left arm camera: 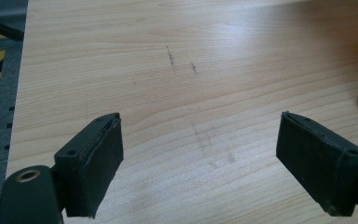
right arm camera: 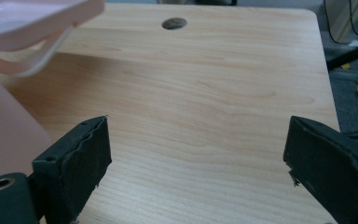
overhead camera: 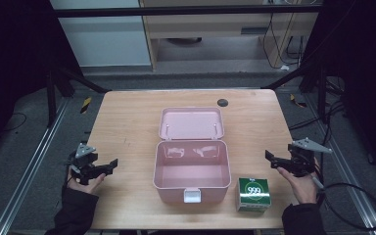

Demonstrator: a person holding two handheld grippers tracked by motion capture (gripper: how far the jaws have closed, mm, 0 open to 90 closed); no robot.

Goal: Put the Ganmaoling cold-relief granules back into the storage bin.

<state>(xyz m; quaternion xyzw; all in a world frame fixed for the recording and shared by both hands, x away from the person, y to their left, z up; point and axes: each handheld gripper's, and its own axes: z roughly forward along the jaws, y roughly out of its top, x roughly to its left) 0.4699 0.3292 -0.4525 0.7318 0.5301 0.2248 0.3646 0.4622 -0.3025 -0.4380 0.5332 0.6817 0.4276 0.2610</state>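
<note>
Both pairs of jaws stand wide apart and hold nothing. In the left gripper view the black jaws of the left gripper (left arm camera: 200, 154) frame bare wood grain with a few faint dark scuffs, and a sliver of pink shows at the right edge. In the right gripper view the jaws of the right gripper (right arm camera: 198, 161) likewise frame bare wood, with a pink wall and a pale handle at the left.

In the high view the left gripper (overhead camera: 108, 165) sits in the person's left hand (overhead camera: 85, 182) near the left edge of the light wooden desk (overhead camera: 127, 122), jaws pointing inward. The right gripper (overhead camera: 270, 157) sits in the right hand (overhead camera: 301, 185) near the right edge, also pointing inward, a black cable looping from it over the floor.

Between them, at the middle of the desk, stands a pink plastic storage box (overhead camera: 192, 174) with a white latch at its front. Its hinged lid (overhead camera: 191, 122) lies open and flat behind it, and its inside looks empty. Just beside the box's front right corner, apart from it, sits a small green and white carton marked 999 (overhead camera: 253, 194). A small dark round hole (overhead camera: 223, 102) is near the desk's far edge.
</note>
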